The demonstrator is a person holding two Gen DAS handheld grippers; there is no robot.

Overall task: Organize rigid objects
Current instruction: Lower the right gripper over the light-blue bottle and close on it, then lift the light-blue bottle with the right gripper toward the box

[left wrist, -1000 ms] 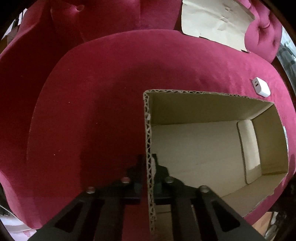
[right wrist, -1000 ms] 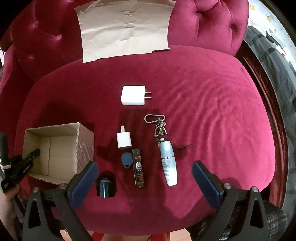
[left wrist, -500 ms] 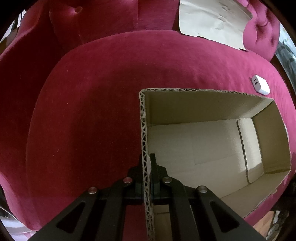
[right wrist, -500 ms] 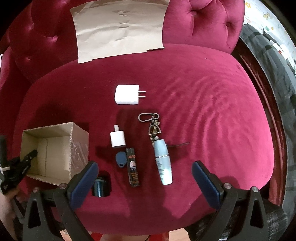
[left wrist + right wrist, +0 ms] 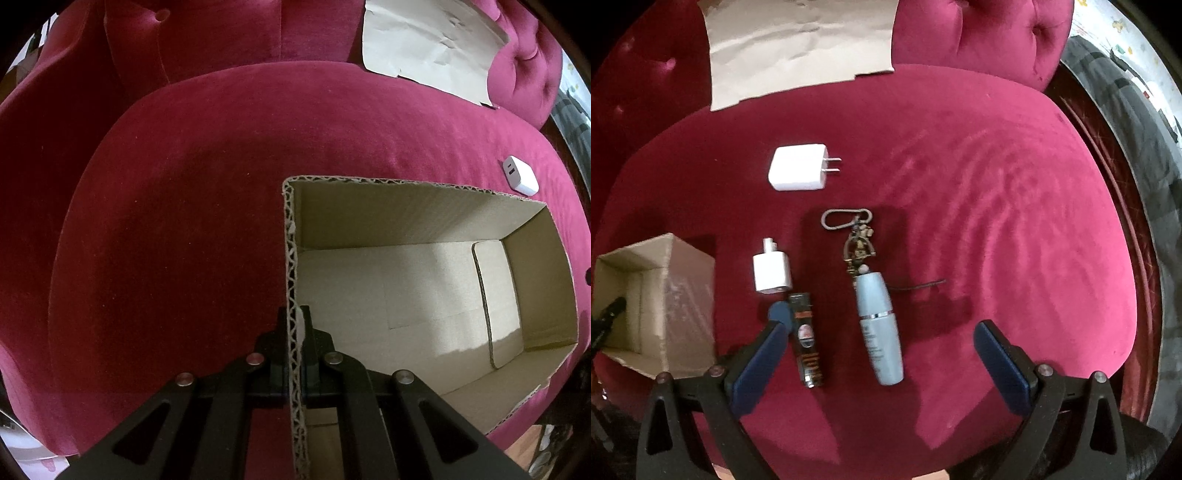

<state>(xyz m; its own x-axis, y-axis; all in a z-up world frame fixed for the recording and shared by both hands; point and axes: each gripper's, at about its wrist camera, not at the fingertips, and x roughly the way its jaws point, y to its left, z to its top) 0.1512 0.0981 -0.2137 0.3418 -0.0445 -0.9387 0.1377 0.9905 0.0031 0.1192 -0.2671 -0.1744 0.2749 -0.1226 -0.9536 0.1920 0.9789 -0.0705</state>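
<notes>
An open, empty cardboard box point(image 5: 369, 210) stands on the red velvet seat. My left gripper point(image 5: 295, 332) is shut on its near left wall, one finger inside and one outside. In the right wrist view the box point(image 5: 687, 295) is at the left edge, with the left gripper point(image 5: 605, 321) on it. My right gripper point(image 5: 881, 326) hangs open above a light blue bottle point(image 5: 881, 343) on a keychain point(image 5: 846, 219). Left of the bottle lie a dark tube point(image 5: 807, 347), a small blue piece point(image 5: 779, 312), a small white adapter point(image 5: 772, 273) and a white charger point(image 5: 798, 172).
A sheet of brown paper point(image 5: 798, 44) leans on the tufted backrest point(image 5: 982, 33). A thin dark strand point(image 5: 919, 285) lies right of the bottle. The charger point(image 5: 519, 180) also shows beyond the box. The seat's right edge drops to a dark rug point(image 5: 1137, 155).
My right gripper has sunk toward the seat and moved in over the row of items, which now look larger. The left gripper keeps still on the box wall.
</notes>
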